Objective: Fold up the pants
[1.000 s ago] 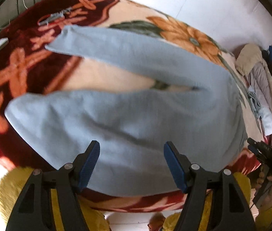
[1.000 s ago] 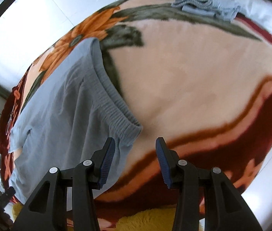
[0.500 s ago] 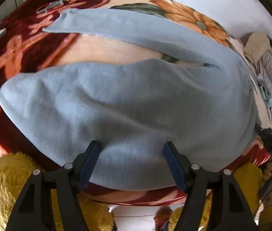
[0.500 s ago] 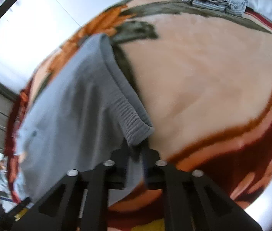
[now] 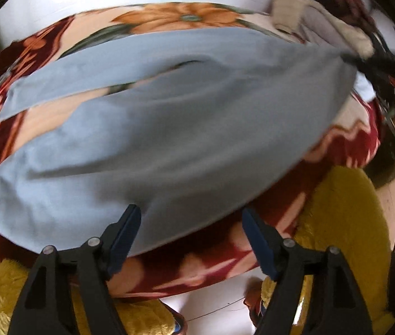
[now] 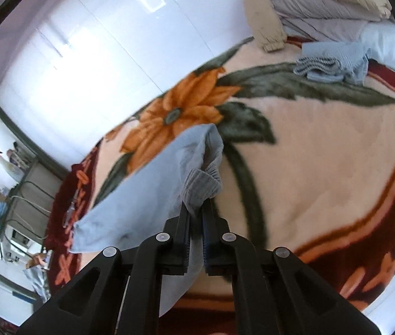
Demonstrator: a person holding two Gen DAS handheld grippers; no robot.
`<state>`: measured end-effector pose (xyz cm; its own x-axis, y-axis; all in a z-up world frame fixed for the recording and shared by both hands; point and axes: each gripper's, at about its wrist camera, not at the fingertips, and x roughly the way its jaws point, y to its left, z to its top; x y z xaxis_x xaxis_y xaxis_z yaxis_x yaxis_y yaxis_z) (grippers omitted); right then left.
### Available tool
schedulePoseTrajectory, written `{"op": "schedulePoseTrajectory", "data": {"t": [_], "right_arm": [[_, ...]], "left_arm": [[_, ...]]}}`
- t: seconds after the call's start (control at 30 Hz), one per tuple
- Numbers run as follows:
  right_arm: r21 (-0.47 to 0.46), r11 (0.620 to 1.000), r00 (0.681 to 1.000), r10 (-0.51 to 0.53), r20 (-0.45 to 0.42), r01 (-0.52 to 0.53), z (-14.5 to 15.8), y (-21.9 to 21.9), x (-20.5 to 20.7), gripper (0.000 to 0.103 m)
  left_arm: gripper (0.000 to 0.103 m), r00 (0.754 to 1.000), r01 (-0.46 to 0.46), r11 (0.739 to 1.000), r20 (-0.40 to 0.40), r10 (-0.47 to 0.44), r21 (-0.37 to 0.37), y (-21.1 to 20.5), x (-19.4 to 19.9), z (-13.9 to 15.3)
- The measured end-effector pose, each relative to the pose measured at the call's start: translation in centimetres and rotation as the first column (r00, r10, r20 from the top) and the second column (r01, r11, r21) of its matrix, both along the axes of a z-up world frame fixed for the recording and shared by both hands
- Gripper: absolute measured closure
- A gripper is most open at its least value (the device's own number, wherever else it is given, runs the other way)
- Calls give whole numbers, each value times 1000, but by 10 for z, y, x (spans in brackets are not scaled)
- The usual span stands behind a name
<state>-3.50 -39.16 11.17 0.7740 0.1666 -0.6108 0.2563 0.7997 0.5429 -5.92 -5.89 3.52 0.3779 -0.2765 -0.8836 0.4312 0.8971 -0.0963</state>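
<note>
Right wrist view: right claw [image 6: 196, 240] is clamping the light-blue pants' [image 6: 147, 195] ribbed waistband, lifting it off the floral blanket [image 6: 323, 153]. Left claw [image 5: 190, 240] is hanging apart at 6 o'clock, over a pant leg.

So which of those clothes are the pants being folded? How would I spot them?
Look at the big floral blanket with its orange flower. The pants are the pale blue-grey garment spread across it, ribbed waistband pinched in the right gripper. The other clothes sit heaped at the blanket's far edge.
</note>
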Motion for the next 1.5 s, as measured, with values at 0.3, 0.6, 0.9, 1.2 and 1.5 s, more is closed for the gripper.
{"op": "schedulePoseTrajectory", "data": {"t": [0.3,0.6,0.9,1.2,1.5], "right_arm": [[24,1000,1000,-18,10,17,7,1,-11,96],[85,996,999,-34,-23,35,-10,-10,-10,96],[86,996,999,-29,-19,31,-12,-12,-14,96],[75,996,999,-41,-26,43,-23,-21,-46,96],[86,994,996,-58,-67,63,-40,-34,-103,96]], "left_arm": [[29,970,-28,976,241,-26,217,-32,-11,-20],[31,955,-144,953,288,64,266,-1,15,-40],[89,947,-157,972,304,98,176,9,34,-18],[92,952,-89,996,292,92,-24,37,-10,38],[93,951,33,985,308,21,-171,37,-65,82]]}}
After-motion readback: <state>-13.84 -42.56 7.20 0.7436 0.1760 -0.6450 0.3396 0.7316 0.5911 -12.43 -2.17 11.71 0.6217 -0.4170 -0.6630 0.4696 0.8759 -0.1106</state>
